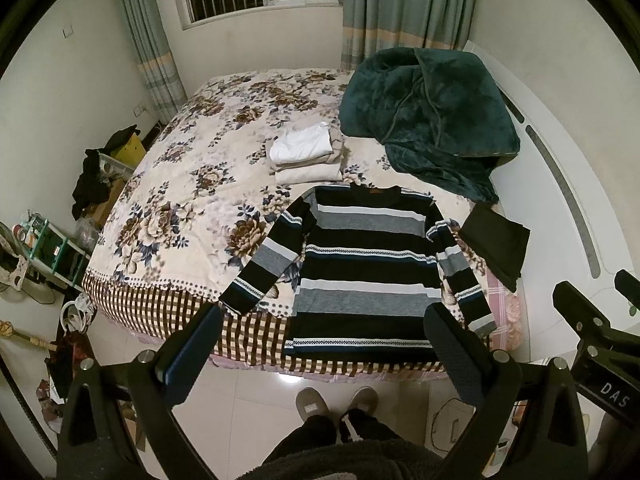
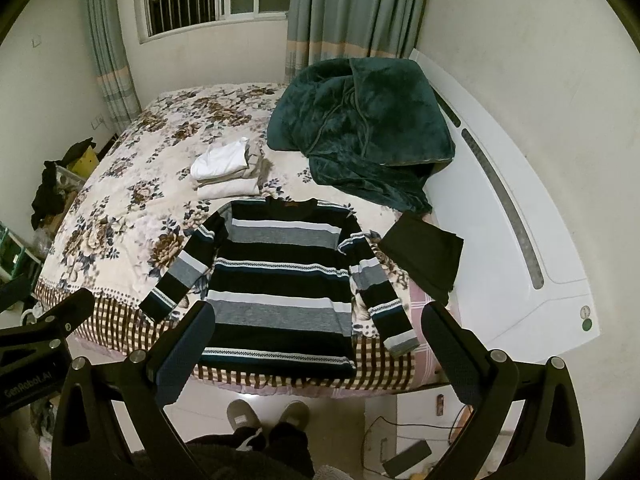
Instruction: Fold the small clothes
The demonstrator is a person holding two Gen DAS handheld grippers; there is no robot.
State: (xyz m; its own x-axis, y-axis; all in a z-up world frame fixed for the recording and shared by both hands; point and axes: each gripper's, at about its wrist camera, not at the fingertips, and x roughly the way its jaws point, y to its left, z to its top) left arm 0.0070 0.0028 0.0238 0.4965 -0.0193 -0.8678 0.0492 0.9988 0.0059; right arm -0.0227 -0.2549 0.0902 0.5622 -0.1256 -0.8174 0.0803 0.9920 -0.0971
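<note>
A black, grey and white striped long-sleeved sweater (image 1: 360,276) lies flat on the near edge of the floral bed (image 1: 180,184), sleeves spread to both sides; it also shows in the right wrist view (image 2: 280,280). A stack of folded white and beige clothes (image 1: 306,156) sits behind it, also in the right wrist view (image 2: 228,172). A folded black garment (image 1: 496,244) lies to the sweater's right, also in the right wrist view (image 2: 424,256). My left gripper (image 1: 324,328) is open and empty above the sweater's hem. My right gripper (image 2: 320,328) is open and empty too.
A dark green plush blanket (image 1: 432,116) is heaped at the back right of the bed. A white headboard (image 2: 520,220) runs along the right. Clutter and boxes (image 1: 100,172) stand on the floor at left. The person's slippered feet (image 1: 336,404) stand on the tile floor before the bed.
</note>
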